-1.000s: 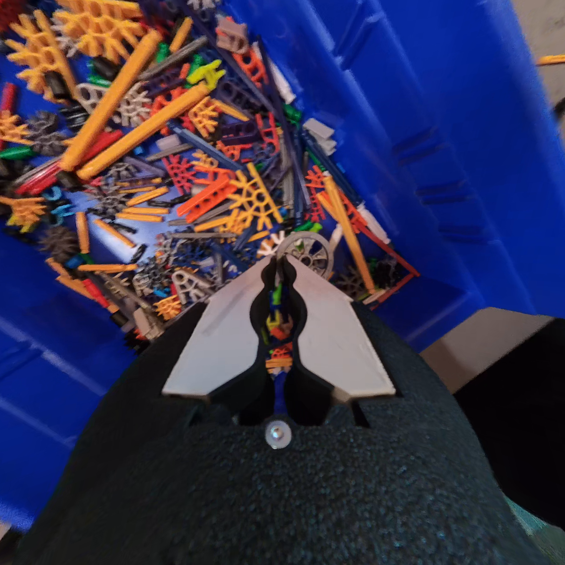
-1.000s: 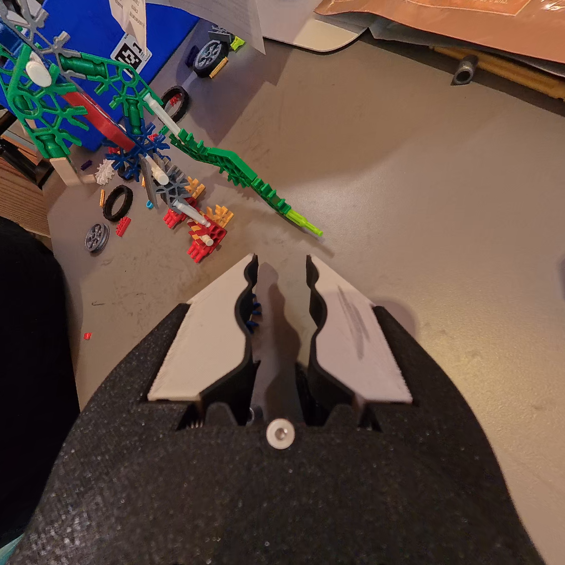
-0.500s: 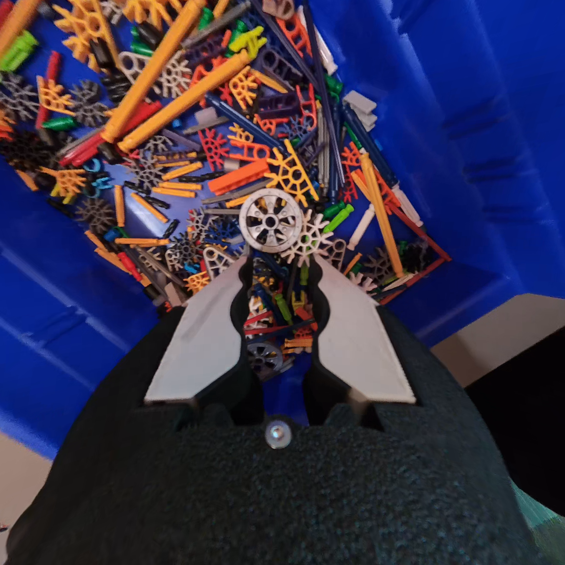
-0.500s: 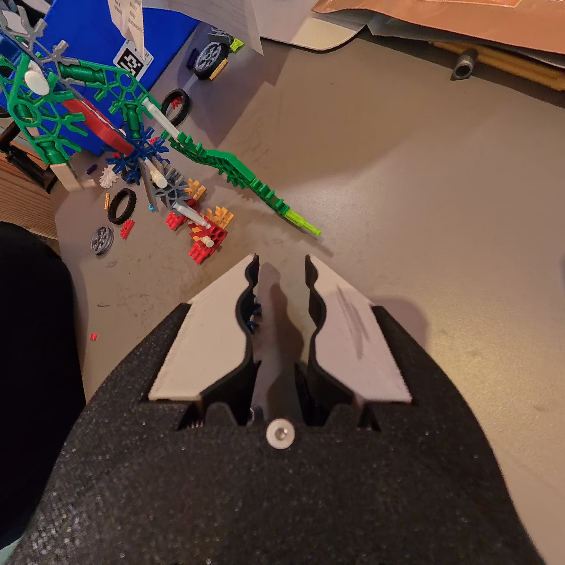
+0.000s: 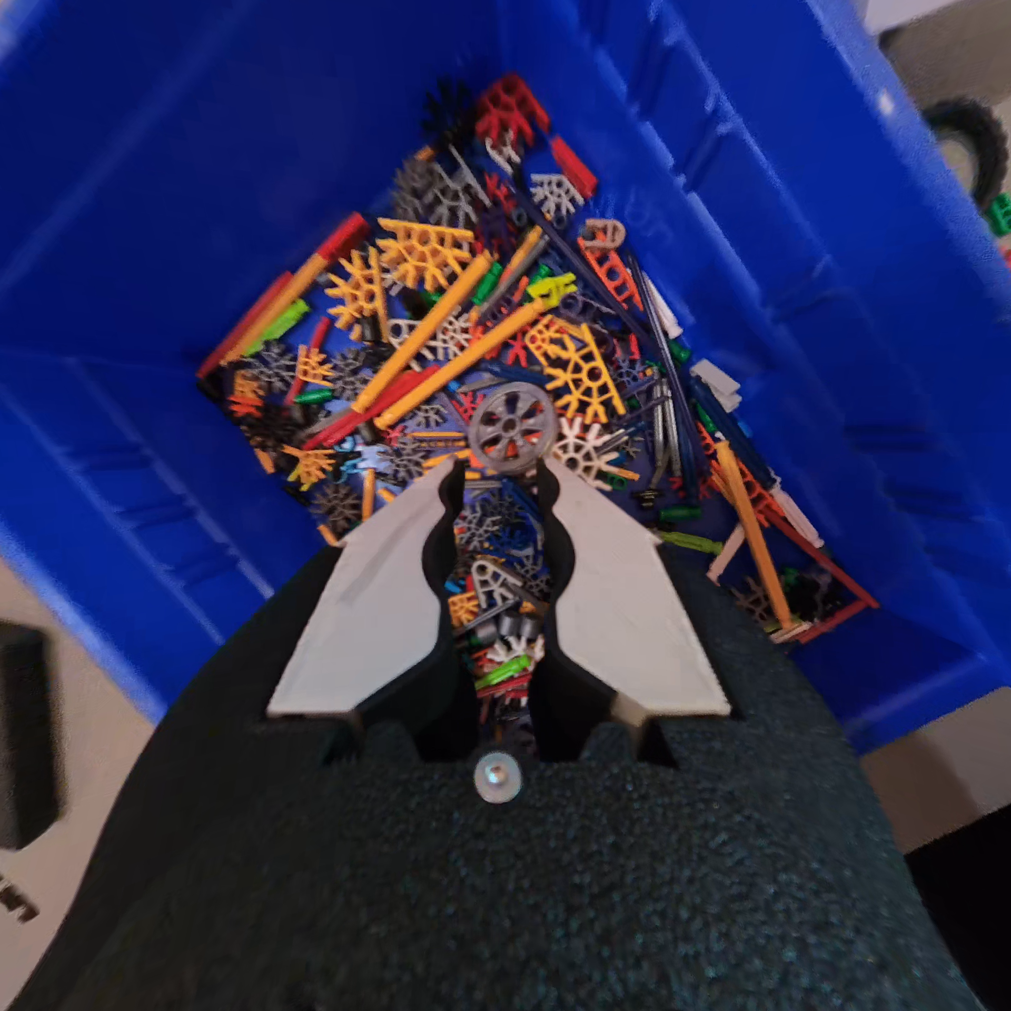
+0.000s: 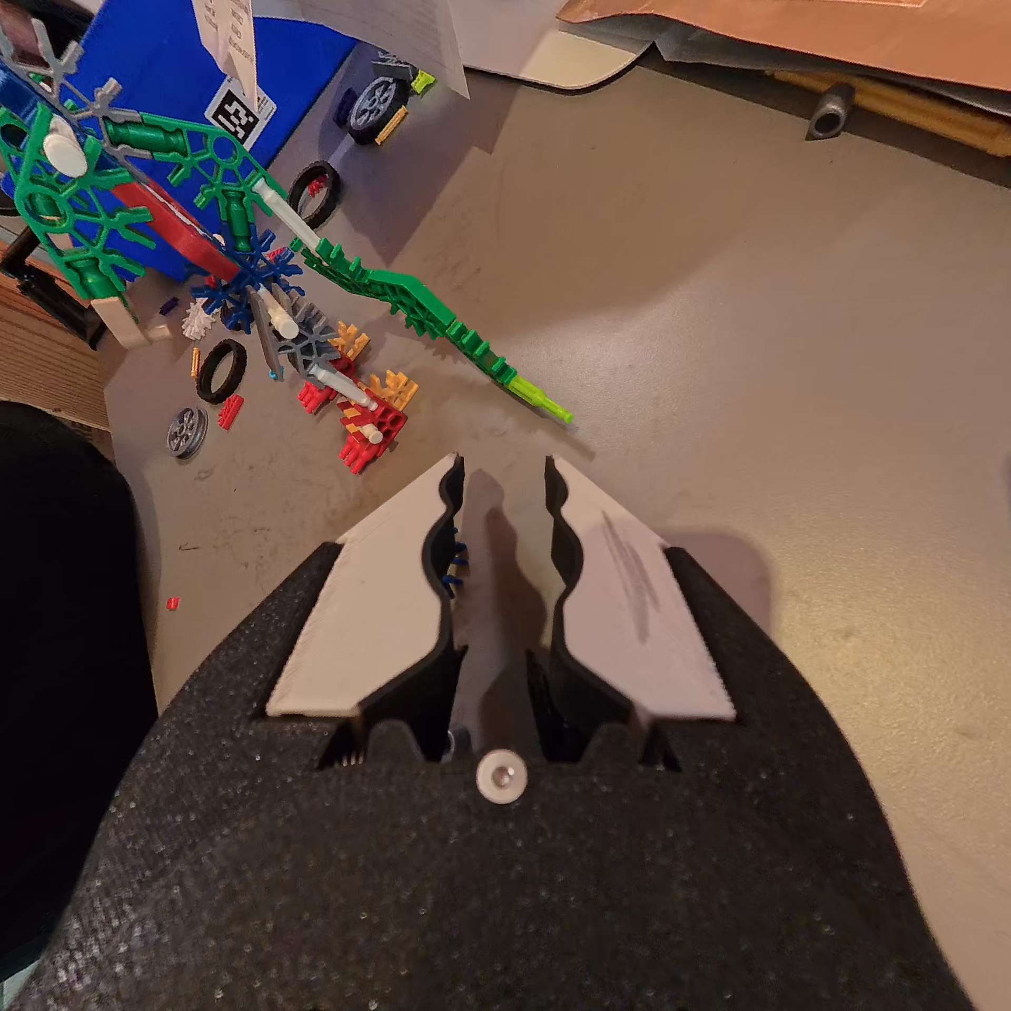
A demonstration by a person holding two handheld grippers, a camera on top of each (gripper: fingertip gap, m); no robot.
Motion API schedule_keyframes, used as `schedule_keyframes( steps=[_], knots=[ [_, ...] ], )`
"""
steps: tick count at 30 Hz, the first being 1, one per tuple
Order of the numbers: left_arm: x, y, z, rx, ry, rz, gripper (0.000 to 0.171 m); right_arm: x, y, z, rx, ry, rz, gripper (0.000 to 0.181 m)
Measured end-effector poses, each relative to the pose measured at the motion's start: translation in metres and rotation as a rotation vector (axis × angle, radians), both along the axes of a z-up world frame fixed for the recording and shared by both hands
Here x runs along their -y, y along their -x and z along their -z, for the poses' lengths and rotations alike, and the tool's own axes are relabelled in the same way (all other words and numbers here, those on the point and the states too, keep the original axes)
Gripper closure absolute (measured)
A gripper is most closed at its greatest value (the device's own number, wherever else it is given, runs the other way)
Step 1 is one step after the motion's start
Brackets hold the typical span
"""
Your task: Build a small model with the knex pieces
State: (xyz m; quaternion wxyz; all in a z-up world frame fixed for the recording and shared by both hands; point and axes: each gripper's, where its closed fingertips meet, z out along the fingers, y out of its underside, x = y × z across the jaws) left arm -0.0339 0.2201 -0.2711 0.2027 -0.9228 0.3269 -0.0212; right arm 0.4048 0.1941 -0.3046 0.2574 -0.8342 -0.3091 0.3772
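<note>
My left gripper (image 5: 498, 470) hangs above a blue bin (image 5: 219, 164) full of loose plastic construction pieces: yellow rods (image 5: 432, 333), connectors, spokes. Its jaws are closed on the lower rim of a grey spoked wheel (image 5: 513, 426), which sticks out past the tips. My right gripper (image 6: 503, 465) is open above a bare tan table (image 6: 766, 328). A small blue spiky connector (image 6: 455, 563) peeks out beside its left finger. A built model of green, red, blue and grey pieces (image 6: 137, 180) with a long green tail (image 6: 426, 312) stands to the front left.
Beside the model lie a black tyre (image 6: 221, 371), a second tyre (image 6: 314, 191), a grey wheel (image 6: 187, 432) and small red pieces. The blue bin (image 6: 164, 71) stands behind the model. A small wheeled part (image 6: 377, 104), paper sheets, brown cardboard (image 6: 820, 38) and a grey tube (image 6: 831, 112) line the back. The gap from one gripper's tips to the other's is roughly 45 cm.
My left gripper opened inside the bin, narrowed onto the grey wheel and pulled back up, so the bin's contents look smaller. My right gripper has hardly moved.
</note>
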Motion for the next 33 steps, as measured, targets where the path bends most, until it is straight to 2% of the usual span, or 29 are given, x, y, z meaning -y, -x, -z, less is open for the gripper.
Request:
schedule_keyframes(
  steps=[4, 6, 10, 16, 23, 28, 33],
  knots=[
    [0.0, 0.02, -0.024, -0.058, -0.009, -0.003, 0.148, 0.0, 0.0, 0.0, 0.0, 0.0, -0.001, 0.152],
    [0.012, 0.028, -0.026, -0.088, 0.048, 0.018, 0.149, 0.0, 0.0, 0.0, -0.002, 0.002, -0.001, 0.151],
    [0.047, 0.038, -0.014, -0.143, 0.193, 0.08, 0.151, 0.0, 0.0, 0.0, -0.005, 0.007, -0.001, 0.151],
    [0.087, 0.022, 0.017, -0.117, 0.337, 0.16, 0.154, 0.0, 0.0, 0.0, -0.007, 0.009, -0.001, 0.151],
    [0.104, 0.019, 0.034, -0.122, 0.418, 0.147, 0.16, 0.0, 0.0, 0.0, -0.005, 0.004, -0.002, 0.151],
    [0.11, 0.035, 0.032, -0.203, 0.436, 0.109, 0.164, 0.0, 0.0, 0.0, -0.003, 0.001, -0.002, 0.151],
    [0.11, 0.025, 0.031, -0.171, 0.411, 0.138, 0.162, 0.0, 0.0, -0.001, -0.004, 0.002, -0.004, 0.151]
  ],
)
